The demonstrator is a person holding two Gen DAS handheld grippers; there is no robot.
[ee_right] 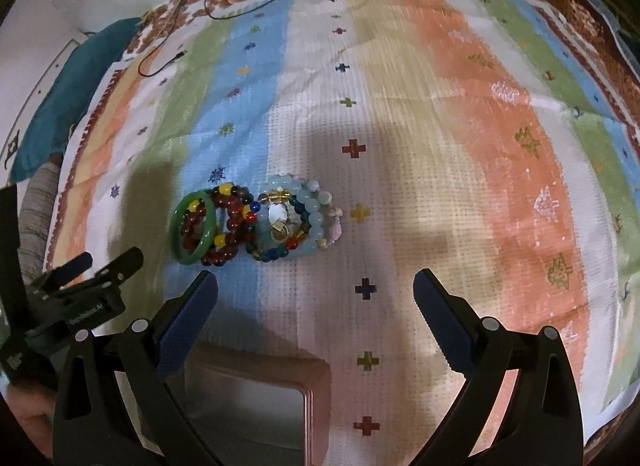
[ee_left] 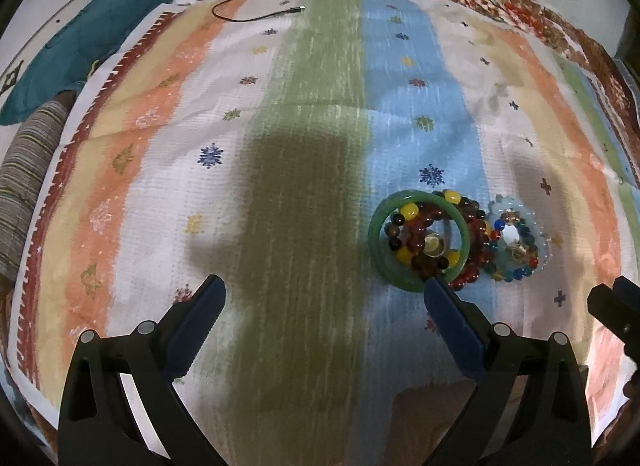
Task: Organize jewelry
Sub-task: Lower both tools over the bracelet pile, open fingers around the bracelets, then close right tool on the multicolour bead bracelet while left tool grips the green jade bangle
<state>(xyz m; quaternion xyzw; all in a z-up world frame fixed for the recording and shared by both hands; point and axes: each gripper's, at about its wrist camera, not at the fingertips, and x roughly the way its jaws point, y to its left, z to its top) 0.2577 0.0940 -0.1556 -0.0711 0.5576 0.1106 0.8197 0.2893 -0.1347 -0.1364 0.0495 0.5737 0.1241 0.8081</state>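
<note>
Striped cloth [ee_left: 312, 113] covers surface. Green bangle [ee_left: 418, 240] lies flat, beaded bracelets [ee_right: 296, 217] touching beside it. Left gripper [ee_left: 324, 290] just before bangle, jaws apart. Right gripper [ee_right: 316, 282] near bracelets, jaws apart.

Green bangle [ee_left: 418, 242] atop dark-red bead bracelets [ee_right: 230, 225], touching pale-blue bead bracelets [ee_right: 316, 217].

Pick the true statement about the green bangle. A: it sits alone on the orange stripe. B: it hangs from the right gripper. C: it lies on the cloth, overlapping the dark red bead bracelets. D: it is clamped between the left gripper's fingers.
C: the green bangle rests on the striped cloth, overlapping the dark red bead bracelets; the left gripper and the right gripper are both open and hold nothing.
</note>
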